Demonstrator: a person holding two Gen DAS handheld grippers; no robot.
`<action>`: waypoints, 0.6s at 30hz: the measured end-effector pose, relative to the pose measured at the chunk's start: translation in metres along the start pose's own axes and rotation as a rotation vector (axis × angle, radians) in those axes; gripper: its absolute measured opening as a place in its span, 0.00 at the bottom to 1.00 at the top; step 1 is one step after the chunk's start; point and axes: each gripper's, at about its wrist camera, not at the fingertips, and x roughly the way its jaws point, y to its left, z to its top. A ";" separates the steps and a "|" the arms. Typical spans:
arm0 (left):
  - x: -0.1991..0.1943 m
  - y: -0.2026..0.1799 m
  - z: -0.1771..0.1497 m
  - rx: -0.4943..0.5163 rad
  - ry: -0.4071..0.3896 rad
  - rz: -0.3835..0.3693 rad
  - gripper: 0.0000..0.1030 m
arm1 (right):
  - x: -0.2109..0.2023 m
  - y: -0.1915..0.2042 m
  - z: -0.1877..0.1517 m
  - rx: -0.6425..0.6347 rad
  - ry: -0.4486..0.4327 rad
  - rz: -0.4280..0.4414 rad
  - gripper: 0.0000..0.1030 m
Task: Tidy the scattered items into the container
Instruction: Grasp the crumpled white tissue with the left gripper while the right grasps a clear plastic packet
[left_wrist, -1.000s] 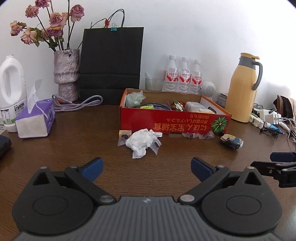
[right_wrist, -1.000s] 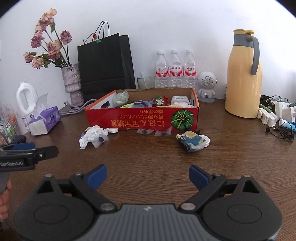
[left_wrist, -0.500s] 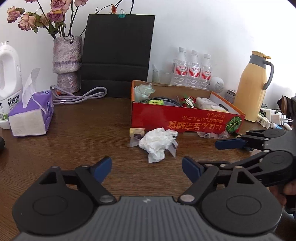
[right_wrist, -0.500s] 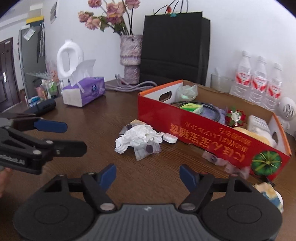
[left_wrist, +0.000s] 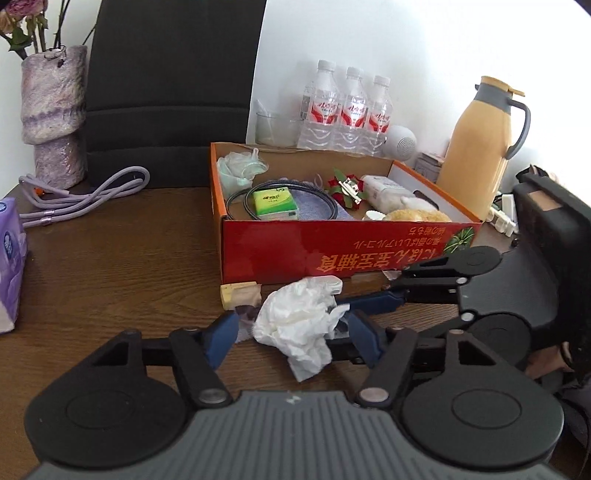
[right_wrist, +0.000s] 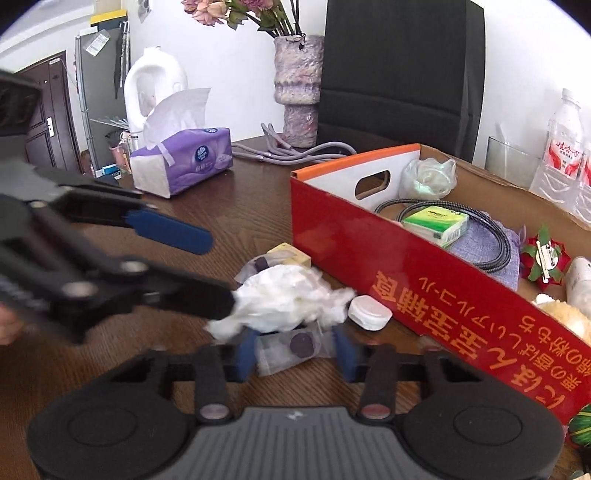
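A: Change since a second back?

B: Both grippers have come in from well apart and now crowd one spot on the bench, just before the front wall of the red box (left_wrist: 332, 254). The left gripper (left_wrist: 291, 332) brackets the crumpled tissue (left_wrist: 295, 325), jaws closing, pads not yet seen pressing on it. The right gripper (right_wrist: 295, 349) brackets a clear packet (right_wrist: 295, 345) with a dark disc inside, jaws also closing, nearly touching it.

A: Meaning for the tidy?

B: Judged: two pickups at once, each a short lift from the box. Risk: the grippers cross closely; the packet lies partly under the tissue.

A: Item condition?

B: Tissue: white, loosely wadded, soft, tail pointing at the near edge. Packet: thin, flat, glossy. Also loose beside them: a white round cap (right_wrist: 369, 313), a small yellow block (left_wrist: 238, 293).
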 end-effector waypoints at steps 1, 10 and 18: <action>0.007 -0.001 0.004 0.013 0.004 -0.008 0.63 | -0.001 0.000 -0.001 0.000 -0.001 -0.007 0.37; 0.042 -0.018 -0.002 0.060 0.061 0.007 0.46 | -0.038 0.002 -0.031 0.108 -0.002 -0.161 0.35; 0.017 -0.049 -0.014 0.140 0.005 0.024 0.09 | -0.080 0.000 -0.066 0.264 -0.018 -0.314 0.35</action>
